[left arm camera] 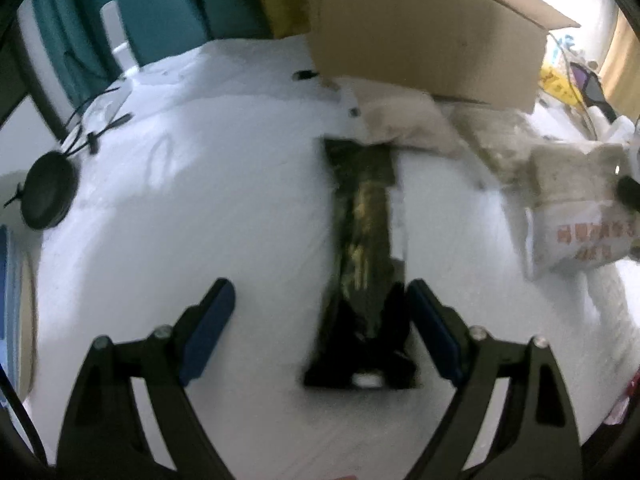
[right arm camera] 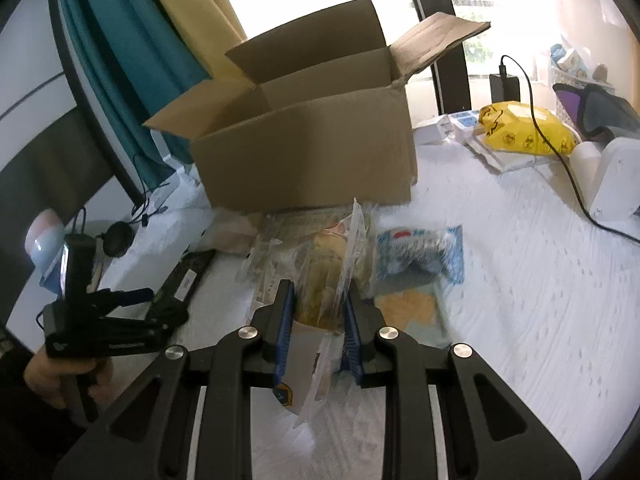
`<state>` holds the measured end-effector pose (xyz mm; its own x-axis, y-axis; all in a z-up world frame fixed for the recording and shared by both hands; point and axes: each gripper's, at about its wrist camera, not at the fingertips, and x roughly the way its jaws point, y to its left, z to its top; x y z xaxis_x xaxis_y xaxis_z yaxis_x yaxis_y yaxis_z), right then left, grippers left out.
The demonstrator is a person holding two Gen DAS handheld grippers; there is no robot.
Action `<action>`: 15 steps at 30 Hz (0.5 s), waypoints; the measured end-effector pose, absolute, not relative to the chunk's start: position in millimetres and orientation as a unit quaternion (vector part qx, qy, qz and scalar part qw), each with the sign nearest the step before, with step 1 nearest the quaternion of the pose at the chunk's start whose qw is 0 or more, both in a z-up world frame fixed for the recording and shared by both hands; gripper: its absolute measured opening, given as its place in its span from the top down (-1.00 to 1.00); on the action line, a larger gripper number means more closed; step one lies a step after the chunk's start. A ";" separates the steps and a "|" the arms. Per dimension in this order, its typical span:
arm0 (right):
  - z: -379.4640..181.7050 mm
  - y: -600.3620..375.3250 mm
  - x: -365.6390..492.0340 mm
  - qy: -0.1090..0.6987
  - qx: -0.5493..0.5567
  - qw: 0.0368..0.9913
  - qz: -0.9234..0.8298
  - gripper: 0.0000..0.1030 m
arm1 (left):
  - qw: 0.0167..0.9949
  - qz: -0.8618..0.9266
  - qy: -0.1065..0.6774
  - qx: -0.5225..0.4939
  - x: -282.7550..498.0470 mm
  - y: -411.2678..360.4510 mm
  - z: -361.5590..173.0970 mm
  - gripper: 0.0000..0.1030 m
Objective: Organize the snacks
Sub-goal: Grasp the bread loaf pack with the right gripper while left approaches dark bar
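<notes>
A long dark green snack packet (left arm camera: 362,240) lies on the white table between the open jaws of my left gripper (left arm camera: 320,320), closer to the right finger; it shows dimly in the right wrist view (right arm camera: 188,276). My right gripper (right arm camera: 318,320) is shut on a clear bag of yellowish pastry (right arm camera: 324,280), held above the table. This bag appears at the right of the left wrist view (left arm camera: 576,216). An open cardboard box (right arm camera: 304,148) stands behind the snack pile; it also shows in the left wrist view (left arm camera: 424,40). My left gripper appears at the left of the right wrist view (right arm camera: 136,296).
More snack bags lie by the box: a blue-white packet (right arm camera: 420,252), an orange one (right arm camera: 408,308), pale bags (left arm camera: 404,120). A yellow bag (right arm camera: 524,128), a white device (right arm camera: 616,176) with a black cable and a black round item (left arm camera: 48,192) sit near the table edges.
</notes>
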<state>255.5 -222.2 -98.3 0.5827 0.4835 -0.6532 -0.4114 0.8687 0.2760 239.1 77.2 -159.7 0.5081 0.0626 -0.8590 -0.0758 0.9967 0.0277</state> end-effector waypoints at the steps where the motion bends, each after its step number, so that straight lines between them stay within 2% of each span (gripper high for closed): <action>1: -99.7 -221.9 253.1 0.382 0.047 0.888 0.251 0.50 | 0.868 0.041 0.494 -0.013 236.3 81.9 -159.1 -0.72; 6: -104.3 -223.3 248.4 0.390 0.057 0.886 0.243 0.49 | 0.876 0.036 0.479 -0.048 242.7 96.6 -156.9 -0.72; 11: -107.3 -225.2 252.0 0.399 0.067 0.883 0.238 0.49 | 0.889 0.006 0.458 -0.001 265.2 71.7 -151.8 -0.72; 14: -112.3 -226.9 257.6 0.410 0.075 0.878 0.233 0.40 | 0.884 -0.010 0.468 0.022 277.8 58.7 -162.6 -0.69; 15: -115.3 -227.3 260.2 0.417 0.079 0.876 0.230 0.34 | 0.887 -0.015 0.461 0.017 277.8 58.8 -161.7 -0.60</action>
